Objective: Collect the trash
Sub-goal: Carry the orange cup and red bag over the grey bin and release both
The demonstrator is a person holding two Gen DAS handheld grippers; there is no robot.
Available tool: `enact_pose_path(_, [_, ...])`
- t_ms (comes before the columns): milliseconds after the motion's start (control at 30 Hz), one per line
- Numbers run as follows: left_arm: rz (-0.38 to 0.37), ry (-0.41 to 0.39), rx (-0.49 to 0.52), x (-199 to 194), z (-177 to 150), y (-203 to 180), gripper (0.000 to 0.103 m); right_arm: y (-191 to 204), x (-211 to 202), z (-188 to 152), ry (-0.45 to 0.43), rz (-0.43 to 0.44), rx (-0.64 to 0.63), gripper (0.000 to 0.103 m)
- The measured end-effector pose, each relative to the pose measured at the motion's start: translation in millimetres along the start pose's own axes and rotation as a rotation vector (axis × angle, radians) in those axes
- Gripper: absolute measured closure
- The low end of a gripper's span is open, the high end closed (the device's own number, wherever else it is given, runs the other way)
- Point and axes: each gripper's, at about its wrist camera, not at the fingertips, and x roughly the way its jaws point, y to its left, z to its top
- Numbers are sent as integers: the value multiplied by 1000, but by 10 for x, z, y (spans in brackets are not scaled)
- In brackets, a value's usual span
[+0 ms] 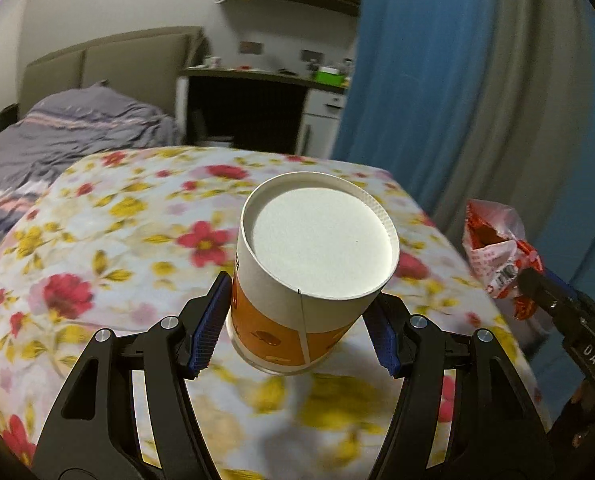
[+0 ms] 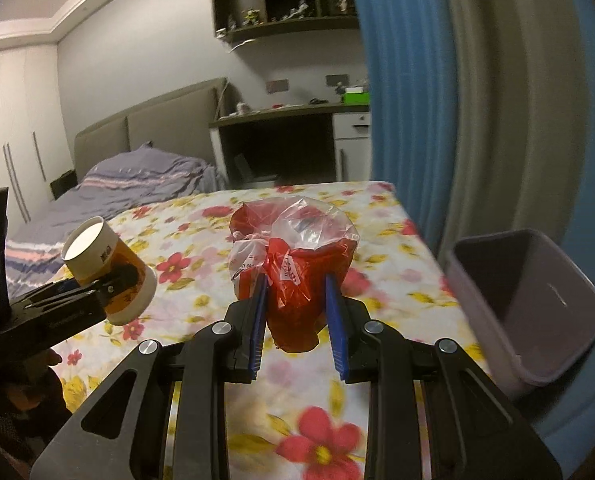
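My left gripper (image 1: pixel 299 320) points forward and a little downward, its blue pads (image 1: pixel 207 328) pressed against the sides of the paper cup (image 1: pixel 317 248) and carrying it bottom-forward, tilted, clear of the surface below — in the right wrist view the same gripper (image 2: pixel 97 284) shows at the left edge, seen side-on. My right gripper (image 2: pixel 297 320) also angles gently downward, jaws drawn in narrow and closed on the crumpled red plastic bag (image 2: pixel 293 256) — its black finger (image 1: pixel 545 292) reaches into the left wrist view from the right. The two tongs sit side by side, apart.
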Motion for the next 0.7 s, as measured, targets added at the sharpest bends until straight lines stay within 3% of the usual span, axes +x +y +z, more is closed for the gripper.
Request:
enact_pose_path(233, [-136,5,88,23,5,-811,40,-648,-304,-101,-38,-106,70,75])
enact_pose_path(433, [-275,3,163,153,38,-1562,40,-1252,-520,-172,-73,-259,119,74])
enact_pose_path(533, [-336,4,181,284,52,-1910,40,-1497,-530,-207,-73,-327,141,74])
enact_pose_path(700, [-431,39,171,596,48,-2364,40,-1810,-427,-285,-49,-371,184,74])
